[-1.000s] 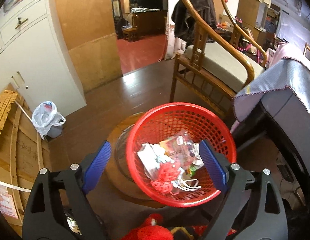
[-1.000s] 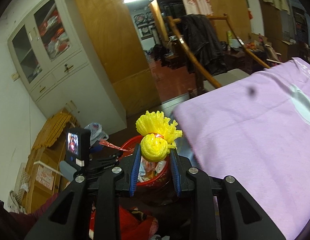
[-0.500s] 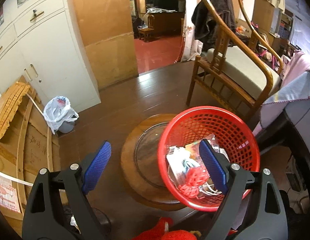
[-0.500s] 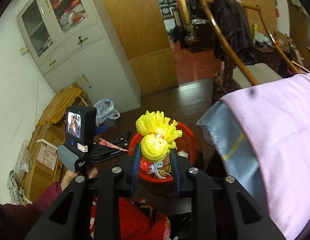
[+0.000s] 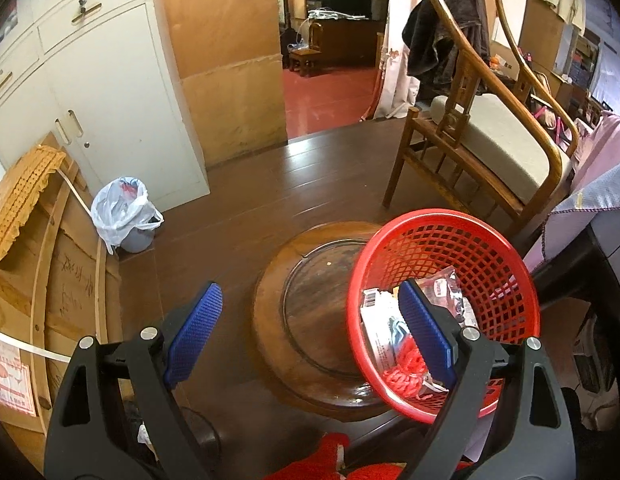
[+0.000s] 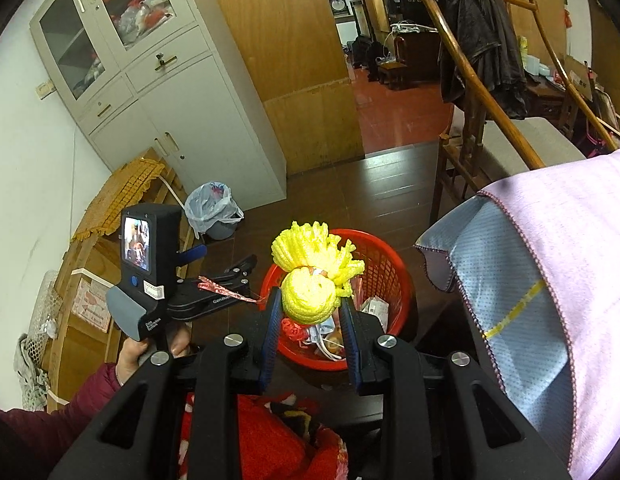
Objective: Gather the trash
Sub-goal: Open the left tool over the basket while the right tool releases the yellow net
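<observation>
While a yellow foam net (image 6: pixel 310 276) is carried toward a red basket (image 6: pixel 384 264), the delivery step of the trash collection appears to be in hand. The net is clenched between the blue pads (image 6: pixel 270 332) of the right tongs (image 6: pixel 310 330), bulging above the tips, its frilled end fanned out ahead of them. The basket is seen directly beyond and below these tongs, already loaded with wrappers (image 6: pixel 372 306) and a red net (image 6: pixel 291 328). Whether the yellow net hangs fully over the basket's opening or just short of its near rim cannot be told from this angle.

The left tongs (image 5: pixel 310 338) are held spread wide, with nothing between the pads. Through their camera the basket (image 5: pixel 506 264) is seen low to the right, its near side crossed by the right-hand finger (image 5: pixel 426 336), while a round wooden surface (image 5: pixel 277 264) with a glass inset lies between the fingers, the basket resting on it at the right. A bagged waste bin (image 5: pixel 123 216) stands well off to the left on the floor, beside a white cabinet (image 5: pixel 109 120).

The next move is judged to call for the right tongs to be brought squarely above the basket and then released, so that the light net drops inside rather than catching on the rim.
</observation>
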The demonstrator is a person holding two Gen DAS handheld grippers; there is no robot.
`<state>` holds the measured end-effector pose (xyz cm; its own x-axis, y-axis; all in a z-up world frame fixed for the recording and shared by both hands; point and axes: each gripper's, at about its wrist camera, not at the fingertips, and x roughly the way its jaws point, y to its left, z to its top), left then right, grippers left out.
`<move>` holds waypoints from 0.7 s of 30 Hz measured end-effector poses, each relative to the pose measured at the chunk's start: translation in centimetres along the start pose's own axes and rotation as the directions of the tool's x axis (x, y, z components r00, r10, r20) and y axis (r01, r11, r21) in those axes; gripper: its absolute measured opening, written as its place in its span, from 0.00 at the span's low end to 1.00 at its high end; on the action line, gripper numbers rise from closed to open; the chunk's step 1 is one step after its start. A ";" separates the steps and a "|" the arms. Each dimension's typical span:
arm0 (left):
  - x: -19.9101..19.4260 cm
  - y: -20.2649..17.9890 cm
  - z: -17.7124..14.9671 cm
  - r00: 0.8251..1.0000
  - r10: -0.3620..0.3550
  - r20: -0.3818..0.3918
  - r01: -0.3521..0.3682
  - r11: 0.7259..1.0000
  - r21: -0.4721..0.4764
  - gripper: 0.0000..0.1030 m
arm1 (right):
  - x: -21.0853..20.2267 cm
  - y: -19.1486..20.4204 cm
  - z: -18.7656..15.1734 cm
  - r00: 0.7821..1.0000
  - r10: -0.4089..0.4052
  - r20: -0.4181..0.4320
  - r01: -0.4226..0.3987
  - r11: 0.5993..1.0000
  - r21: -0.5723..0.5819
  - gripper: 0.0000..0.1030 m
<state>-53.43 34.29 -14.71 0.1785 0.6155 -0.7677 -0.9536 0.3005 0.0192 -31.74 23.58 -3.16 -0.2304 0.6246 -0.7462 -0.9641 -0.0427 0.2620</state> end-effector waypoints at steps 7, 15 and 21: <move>0.4 1.0 0.1 1.000 0.003 -0.009 -0.003 1.000 -0.031 0.84 | 1.7 -0.2 0.4 1.000 0.005 -0.023 -0.005 1.000 0.003 0.28; 0.4 1.7 0.1 1.000 -0.006 -0.006 0.006 0.999 -0.049 0.84 | 5.1 0.2 1.6 0.998 -0.017 -0.052 0.015 0.999 -0.035 0.40; 0.3 1.9 0.1 1.000 -0.019 -0.009 0.019 0.998 -0.060 0.84 | 9.0 -0.8 0.5 0.988 -0.065 -0.139 0.064 0.998 -0.007 0.62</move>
<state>-55.23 35.09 -14.83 0.1946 0.6034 -0.7734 -0.9630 0.2674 -0.0337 -32.95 29.60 -9.76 -0.1838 0.5118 -0.8392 -0.9778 -0.0082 0.2092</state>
